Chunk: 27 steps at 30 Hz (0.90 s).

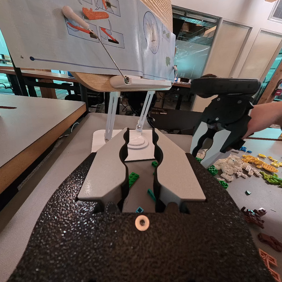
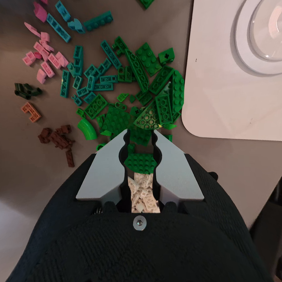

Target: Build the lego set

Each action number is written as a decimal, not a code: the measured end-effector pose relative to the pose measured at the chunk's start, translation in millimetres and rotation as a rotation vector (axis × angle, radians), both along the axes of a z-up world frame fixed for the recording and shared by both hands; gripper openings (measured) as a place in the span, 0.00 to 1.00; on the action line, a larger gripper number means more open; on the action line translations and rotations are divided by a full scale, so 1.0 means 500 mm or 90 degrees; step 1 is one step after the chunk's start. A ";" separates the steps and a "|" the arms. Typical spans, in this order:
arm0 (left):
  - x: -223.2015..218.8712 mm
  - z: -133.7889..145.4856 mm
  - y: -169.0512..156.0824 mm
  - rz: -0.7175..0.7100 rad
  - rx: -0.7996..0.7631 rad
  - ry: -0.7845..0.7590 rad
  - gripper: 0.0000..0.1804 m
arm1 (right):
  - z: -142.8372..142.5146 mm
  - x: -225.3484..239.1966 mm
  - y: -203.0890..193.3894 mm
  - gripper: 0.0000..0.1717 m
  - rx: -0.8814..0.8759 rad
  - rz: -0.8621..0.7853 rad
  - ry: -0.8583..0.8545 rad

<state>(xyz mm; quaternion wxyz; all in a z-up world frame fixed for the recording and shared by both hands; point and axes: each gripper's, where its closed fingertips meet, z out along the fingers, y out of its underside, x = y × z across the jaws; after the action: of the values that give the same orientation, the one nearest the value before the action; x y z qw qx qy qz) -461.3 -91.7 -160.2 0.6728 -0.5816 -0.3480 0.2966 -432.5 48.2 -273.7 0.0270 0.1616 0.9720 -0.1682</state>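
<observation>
I see the grey surface [image 1: 45, 175] filling the lower half of the left wrist view, with a white book stand [image 1: 106, 146] rising at centre and its open instruction booklet [image 1: 76, 38] across the top of the frame. The stand's white base [image 2: 228, 99] takes the upper right of the right wrist view. Left of it, in the middle of that frame, lies a heap of green bricks [image 2: 145, 91], with teal bricks [image 2: 85, 79] farther left, pink bricks [image 2: 45, 61] at upper left and brown bricks [image 2: 58, 140] at lower left. White bricks [image 1: 228, 166] and yellow bricks [image 1: 259, 161] sit at the right edge of the left wrist view.

My right gripper [image 2: 140, 132] hangs over the green heap, its fingers moderately parted with nothing pressed between them. My left gripper [image 1: 140, 131] points at the stand's base, fingers likewise parted and bare, a green plate [image 1: 133, 177] on the surface beneath.
</observation>
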 end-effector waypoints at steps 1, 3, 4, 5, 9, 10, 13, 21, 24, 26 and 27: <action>0.000 0.000 0.000 0.000 0.000 0.000 0.15 | 0.000 0.000 -0.007 0.16 -0.007 -0.002 0.000; 0.000 -0.001 0.000 0.000 -0.001 -0.001 0.15 | 0.004 -0.007 -0.016 0.16 -0.014 0.000 0.020; 0.000 -0.001 0.001 -0.001 -0.001 -0.001 0.15 | 0.008 -0.013 -0.016 0.16 -0.014 0.000 0.036; 0.000 -0.002 0.001 -0.001 -0.001 -0.001 0.15 | 0.014 -0.019 -0.015 0.16 -0.016 -0.002 0.051; -0.001 -0.002 0.000 0.000 0.000 -0.002 0.15 | 0.025 -0.013 0.009 0.16 -0.001 -0.004 0.029; -0.001 -0.002 0.000 0.000 0.000 -0.002 0.15 | 0.022 -0.001 0.017 0.16 0.010 0.003 0.006; 0.000 -0.003 0.002 -0.002 -0.001 -0.003 0.15 | 0.009 0.020 0.040 0.17 0.046 0.026 -0.016; 0.002 -0.004 0.008 -0.006 -0.006 -0.002 0.15 | 0.020 -0.015 0.012 0.18 0.007 0.016 0.076; 0.002 -0.005 0.008 -0.006 -0.007 -0.002 0.15 | 0.028 -0.032 -0.022 0.24 -0.036 -0.019 0.083; 0.002 -0.003 0.005 -0.004 -0.004 -0.002 0.15 | 0.019 -0.040 -0.025 0.29 -0.023 -0.025 0.089; 0.001 -0.003 0.004 -0.003 -0.002 -0.002 0.15 | 0.014 -0.041 -0.025 0.31 -0.016 -0.025 0.085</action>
<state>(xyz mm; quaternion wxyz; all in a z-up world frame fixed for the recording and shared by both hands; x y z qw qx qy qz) -460.8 -89.8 -161.7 0.6719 -0.5842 -0.3470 0.2947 -453.0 35.6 -266.7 -0.0393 0.1685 0.9662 -0.1911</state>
